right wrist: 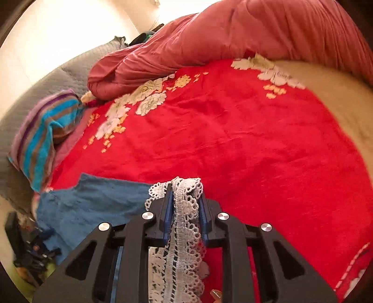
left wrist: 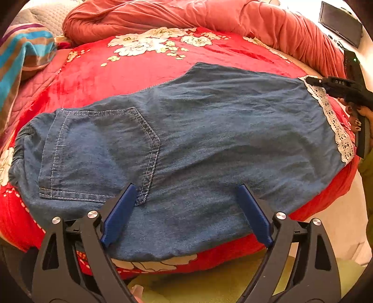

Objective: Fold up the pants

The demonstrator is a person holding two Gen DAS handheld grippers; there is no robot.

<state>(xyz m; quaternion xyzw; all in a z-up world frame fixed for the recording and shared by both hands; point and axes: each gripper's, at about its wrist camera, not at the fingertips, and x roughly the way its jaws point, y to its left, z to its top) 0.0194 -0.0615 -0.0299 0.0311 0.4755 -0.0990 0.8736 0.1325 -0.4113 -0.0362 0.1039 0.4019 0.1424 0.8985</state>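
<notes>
Blue denim pants point(left wrist: 209, 139) lie flat across a red flowered blanket point(left wrist: 139, 70), with a back pocket point(left wrist: 98, 149) at the left and a white lace hem point(left wrist: 335, 123) at the right. My left gripper point(left wrist: 186, 195) hovers over the pants' near edge, jaws wide open with nothing between them. In the left wrist view my right gripper point(left wrist: 309, 80) reaches the far end of the lace hem, held by a hand point(left wrist: 356, 114). In the right wrist view that right gripper point(right wrist: 185, 188) is shut on the bunched lace hem point(right wrist: 186, 221), with denim point(right wrist: 93, 202) trailing to the left.
A rumpled pink duvet point(left wrist: 209, 14) is heaped along the far side of the bed. A striped cloth point(left wrist: 25, 53) lies at the far left on a grey quilted pad point(right wrist: 46, 79). A dark screen point(left wrist: 338, 23) sits at top right. The bed edge drops to yellow-green floor point(left wrist: 209, 279).
</notes>
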